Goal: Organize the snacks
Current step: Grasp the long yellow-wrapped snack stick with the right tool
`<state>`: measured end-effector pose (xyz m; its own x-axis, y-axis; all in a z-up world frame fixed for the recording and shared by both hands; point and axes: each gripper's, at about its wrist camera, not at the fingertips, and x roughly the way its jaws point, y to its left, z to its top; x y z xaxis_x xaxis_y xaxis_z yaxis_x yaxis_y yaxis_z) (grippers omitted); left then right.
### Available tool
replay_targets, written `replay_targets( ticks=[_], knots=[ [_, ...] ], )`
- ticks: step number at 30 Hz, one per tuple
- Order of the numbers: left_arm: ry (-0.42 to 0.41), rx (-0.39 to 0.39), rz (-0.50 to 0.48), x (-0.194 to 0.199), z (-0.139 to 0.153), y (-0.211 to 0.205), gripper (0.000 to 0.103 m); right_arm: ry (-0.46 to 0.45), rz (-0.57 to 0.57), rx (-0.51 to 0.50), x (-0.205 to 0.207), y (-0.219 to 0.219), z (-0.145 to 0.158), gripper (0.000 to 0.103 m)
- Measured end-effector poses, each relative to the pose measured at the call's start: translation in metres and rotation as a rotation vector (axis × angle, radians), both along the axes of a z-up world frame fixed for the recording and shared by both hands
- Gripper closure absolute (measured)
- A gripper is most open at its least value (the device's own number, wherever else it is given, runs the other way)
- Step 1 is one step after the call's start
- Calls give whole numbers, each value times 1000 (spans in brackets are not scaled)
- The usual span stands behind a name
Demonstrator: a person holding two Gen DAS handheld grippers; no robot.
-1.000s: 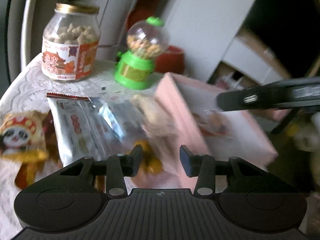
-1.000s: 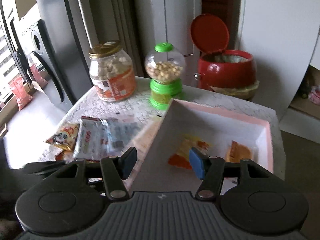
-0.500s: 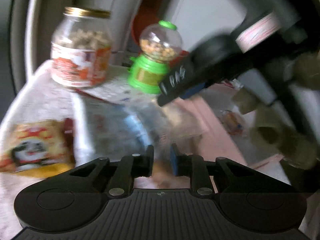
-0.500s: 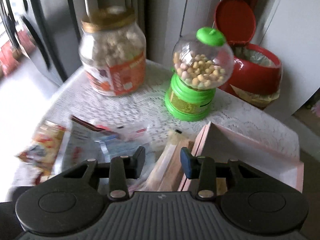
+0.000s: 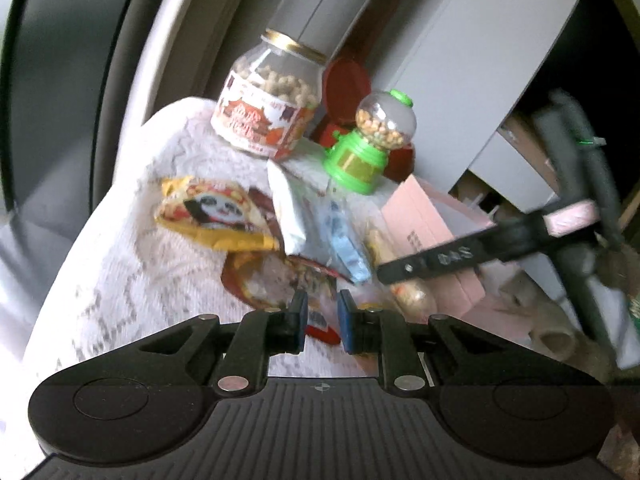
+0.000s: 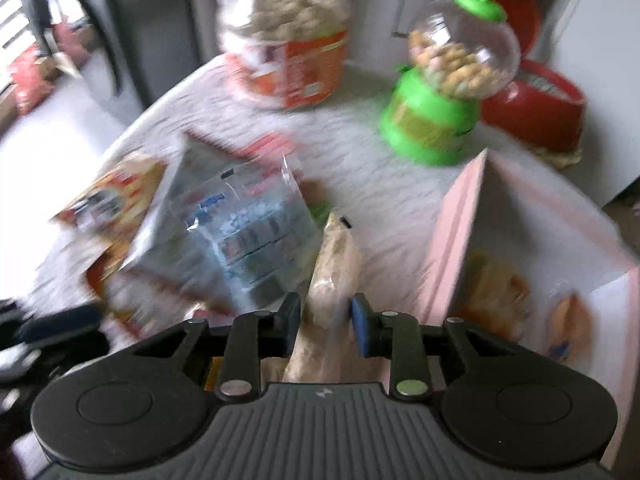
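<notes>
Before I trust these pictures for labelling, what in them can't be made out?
- Jar label text: right wrist view, motion blur.
- Pink box contents: right wrist view, blurred, partly cut by the gripper body.
- Red packet front end: left wrist view, hidden behind the left gripper.

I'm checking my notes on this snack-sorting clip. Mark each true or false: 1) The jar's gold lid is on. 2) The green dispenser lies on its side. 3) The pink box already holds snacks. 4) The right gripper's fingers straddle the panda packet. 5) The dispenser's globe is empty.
1) True: the jar wears its gold lid.
2) False: the green dispenser stands upright.
3) True: packets lie inside the pink box.
4) False: the right gripper is closing around a long beige packet; the panda packet lies apart.
5) False: the globe holds pale round snacks.
</notes>
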<state>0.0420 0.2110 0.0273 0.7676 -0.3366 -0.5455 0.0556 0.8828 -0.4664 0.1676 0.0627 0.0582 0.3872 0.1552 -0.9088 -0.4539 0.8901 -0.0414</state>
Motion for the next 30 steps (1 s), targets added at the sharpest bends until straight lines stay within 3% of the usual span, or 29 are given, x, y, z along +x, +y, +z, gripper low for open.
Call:
replay_targets(
  ticks=[6, 12, 18, 22, 27, 30],
  knots=[
    [48, 38, -43, -15, -4, -19, 83, 107, 75, 173, -51, -19, 6, 75],
    [67, 119, -75, -33, -3, -43, 83, 16, 114, 157, -104, -44, -8, 74],
    [57, 157, -109, -48, 8, -63, 83, -37, 63, 154, -126, -83, -18, 72],
    [86, 141, -165, -52, 4, -77, 83, -135, 44, 178, -130, -104, -10, 47],
    [99, 259, -184, -57, -2, -97, 83, -205, 42, 261, -118, -115, -6, 37],
    [104, 364, -158, -55, -5, -103, 82, -203, 36, 290, -109, -109, -13, 36]
  ],
)
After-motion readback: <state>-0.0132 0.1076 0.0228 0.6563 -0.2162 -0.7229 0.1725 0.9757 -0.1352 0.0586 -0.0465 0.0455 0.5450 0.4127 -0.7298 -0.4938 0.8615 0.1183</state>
